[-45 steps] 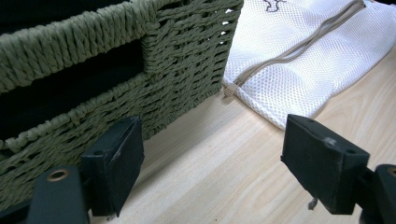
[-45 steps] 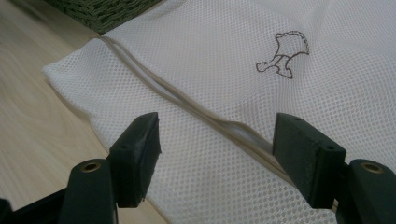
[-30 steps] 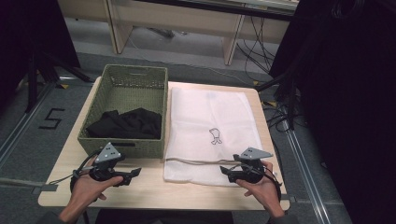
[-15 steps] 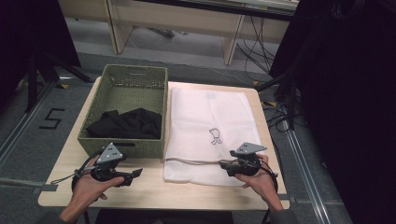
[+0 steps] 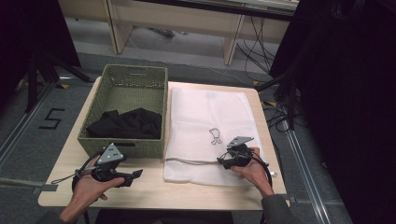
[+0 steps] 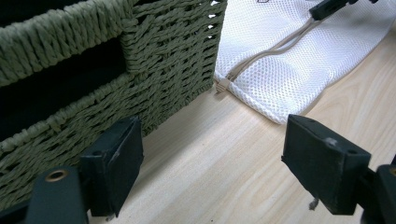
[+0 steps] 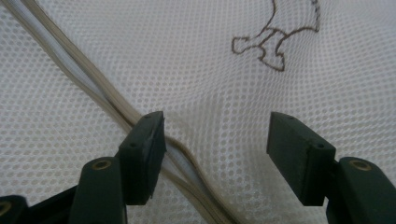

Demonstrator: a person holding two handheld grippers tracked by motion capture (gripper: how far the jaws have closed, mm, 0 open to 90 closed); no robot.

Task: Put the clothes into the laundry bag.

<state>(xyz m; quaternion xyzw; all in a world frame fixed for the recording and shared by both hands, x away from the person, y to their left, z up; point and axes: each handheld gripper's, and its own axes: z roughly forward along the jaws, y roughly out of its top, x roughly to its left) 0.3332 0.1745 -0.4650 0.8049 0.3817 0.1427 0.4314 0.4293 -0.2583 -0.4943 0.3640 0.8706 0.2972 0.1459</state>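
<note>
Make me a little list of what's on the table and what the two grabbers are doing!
table: light wood
basket: green woven, at the table's left
in basket: black cloth
bag: white mesh bag, flat, right of the basket
bag's cord: beige drawstring near its front edge
left gripper: open, over bare wood by the basket's front
right gripper: open, over the bag, one jaw above the drawstring
</note>
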